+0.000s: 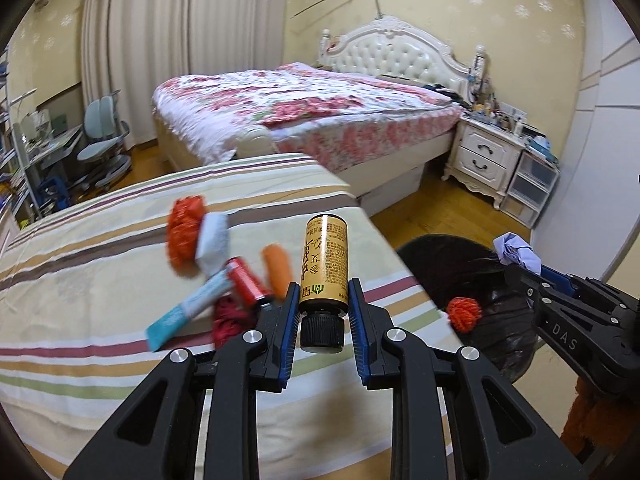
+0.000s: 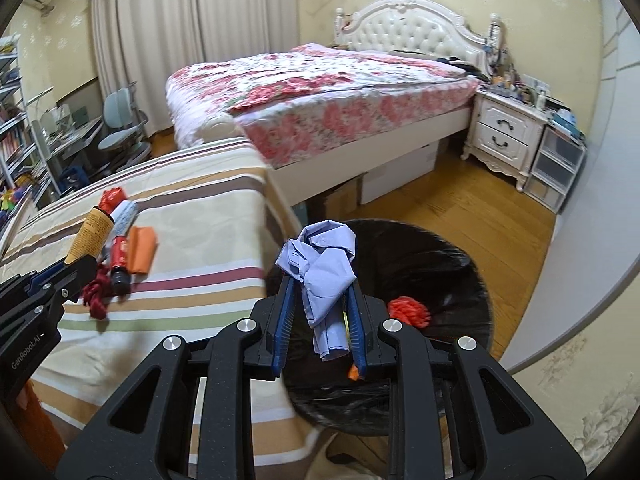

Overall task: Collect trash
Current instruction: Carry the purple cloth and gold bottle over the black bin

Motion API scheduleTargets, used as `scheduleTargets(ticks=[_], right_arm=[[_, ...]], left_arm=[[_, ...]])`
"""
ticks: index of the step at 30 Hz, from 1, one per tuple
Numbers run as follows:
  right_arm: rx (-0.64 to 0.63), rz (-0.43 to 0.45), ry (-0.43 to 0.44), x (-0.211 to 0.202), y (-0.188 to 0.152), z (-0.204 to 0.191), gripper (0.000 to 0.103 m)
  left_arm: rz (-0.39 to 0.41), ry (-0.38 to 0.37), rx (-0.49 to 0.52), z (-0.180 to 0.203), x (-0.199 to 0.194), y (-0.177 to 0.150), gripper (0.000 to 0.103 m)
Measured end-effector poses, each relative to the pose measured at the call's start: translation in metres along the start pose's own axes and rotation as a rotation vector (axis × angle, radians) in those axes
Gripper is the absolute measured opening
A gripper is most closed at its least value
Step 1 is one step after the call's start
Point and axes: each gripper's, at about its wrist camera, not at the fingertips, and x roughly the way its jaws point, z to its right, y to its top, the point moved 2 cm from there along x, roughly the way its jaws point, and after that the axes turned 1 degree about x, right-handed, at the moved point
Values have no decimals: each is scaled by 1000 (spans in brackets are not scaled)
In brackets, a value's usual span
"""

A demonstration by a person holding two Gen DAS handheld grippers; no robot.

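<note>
Your left gripper clamps a yellow bottle above the striped table's near right edge. Your right gripper pinches crumpled lilac paper over the black-lined bin.

The left gripper clamps a yellow bottle, cap toward the camera, above the striped counter; the black-lined bin holds an orange ball.

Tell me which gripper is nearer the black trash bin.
Right. The right gripper, shut on crumpled purple paper, hangs over the bin's near rim. The left gripper, gripping a yellow bottle, is over the striped bedspread beside the bin.
</note>
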Motion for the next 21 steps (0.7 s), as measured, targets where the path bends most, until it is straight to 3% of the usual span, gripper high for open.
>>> scheduleTargets(ticks=[8,21], right_arm=[[57,-7,-49,12,-1,37,24],[109,-48,-73,36,-10,66,24]], left_arm=[[-19,-45,55,49,28,8,25],[-60,-42,111,85,64,11,25]])
